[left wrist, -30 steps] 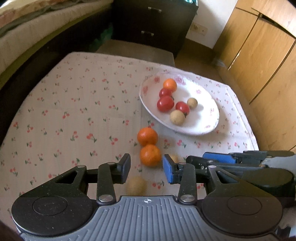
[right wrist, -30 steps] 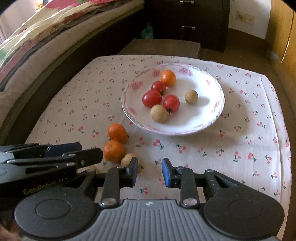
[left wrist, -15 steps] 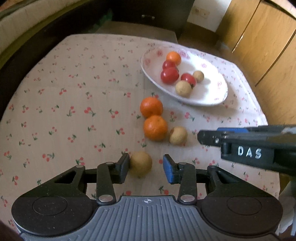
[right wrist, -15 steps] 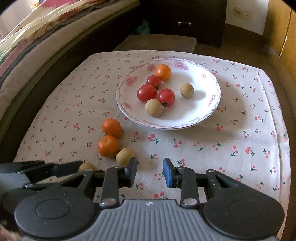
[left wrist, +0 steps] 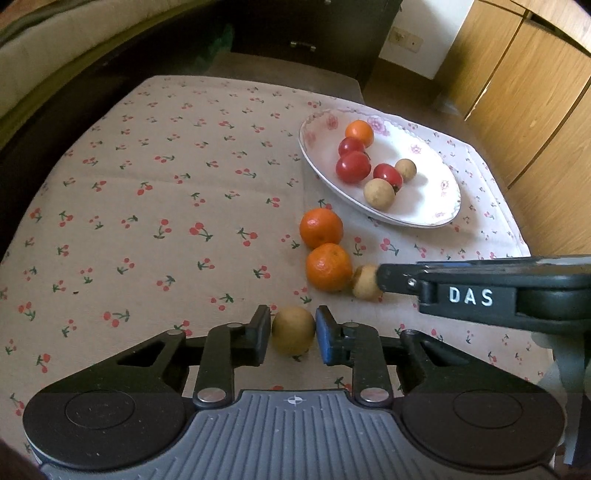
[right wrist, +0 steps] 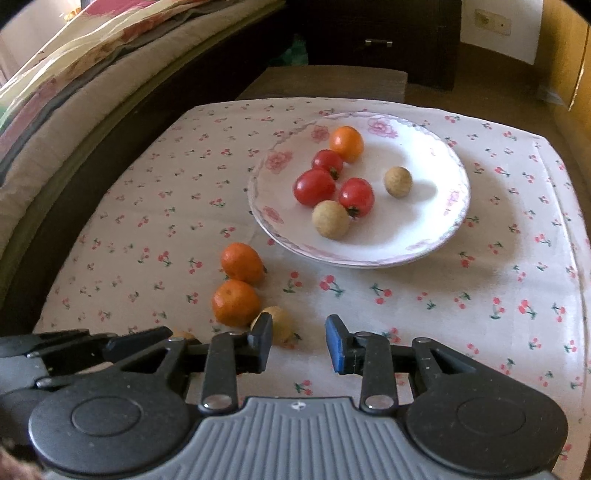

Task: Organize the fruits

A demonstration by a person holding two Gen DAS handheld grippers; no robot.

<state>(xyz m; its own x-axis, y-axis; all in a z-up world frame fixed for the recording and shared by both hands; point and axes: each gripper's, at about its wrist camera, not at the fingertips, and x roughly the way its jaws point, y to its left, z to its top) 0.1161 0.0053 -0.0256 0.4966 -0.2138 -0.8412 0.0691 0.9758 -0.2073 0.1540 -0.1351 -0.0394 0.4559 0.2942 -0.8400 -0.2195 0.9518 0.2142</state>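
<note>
On the cherry-print cloth lie two mandarins (left wrist: 320, 228) (left wrist: 328, 267) and two small brown round fruits. My left gripper (left wrist: 291, 334) is shut on the nearer brown fruit (left wrist: 293, 332), with a pad pressing each side. The second brown fruit (left wrist: 364, 286) lies beside the lower mandarin. In the left wrist view the tip of my right gripper (left wrist: 384, 278) touches it. In the right wrist view that fruit (right wrist: 280, 325) sits just past the left finger. The right gripper (right wrist: 299, 341) stands narrowly open with nothing between its pads. The floral plate (right wrist: 424, 221) holds three red tomatoes, an orange fruit and two brown fruits.
The cloth-covered table ends close behind the plate and at the right edge (right wrist: 576, 258). A bed (right wrist: 74, 92) runs along the left. A dark drawer cabinet (left wrist: 314, 33) stands beyond the table, and wooden cupboard doors (left wrist: 535, 92) stand at the right.
The left jaws have closed onto the nearer brown fruit, which earlier lay loose below them. The right gripper has come closer to the second brown fruit.
</note>
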